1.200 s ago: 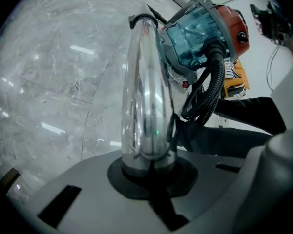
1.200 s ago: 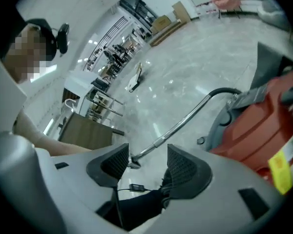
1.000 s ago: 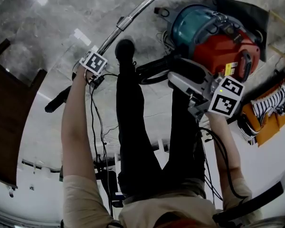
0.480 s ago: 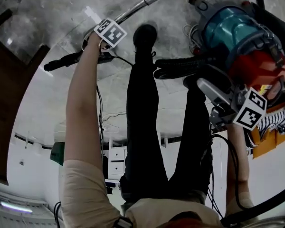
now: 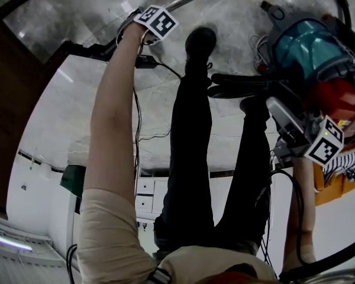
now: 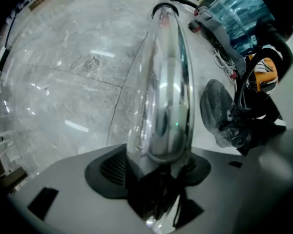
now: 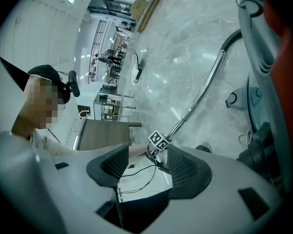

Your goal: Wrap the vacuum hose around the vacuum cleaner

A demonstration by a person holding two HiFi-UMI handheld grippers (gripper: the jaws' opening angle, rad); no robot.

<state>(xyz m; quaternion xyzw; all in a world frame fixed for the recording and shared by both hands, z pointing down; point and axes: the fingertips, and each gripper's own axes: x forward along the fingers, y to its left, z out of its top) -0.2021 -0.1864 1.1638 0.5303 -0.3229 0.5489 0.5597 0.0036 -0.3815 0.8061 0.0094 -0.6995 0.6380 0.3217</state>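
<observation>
1. Right gripper (image 7: 146,172): hanging beside the person's right knee and tilting down. Its jaws are standing wide apart with nothing lying between them.
2. Legs (image 5: 189,158): in black trousers, stretching away toward a dark shoe (image 5: 200,40).
3. Left gripper (image 6: 154,165): pointing steeply down at the end of an outstretched arm. Its jaws have just been opening. The chrome tube (image 6: 163,82) is sitting in the gap between the pads, with no clamp showing.
4. Black hose (image 5: 242,81): lying on the marble floor (image 6: 63,82) just beyond the right foot, running toward the machine and not wrapped around it.
5. Vacuum cleaner (image 5: 319,46): teal and red, sitting on the floor at far right, beside an orange box (image 5: 331,185).
</observation>
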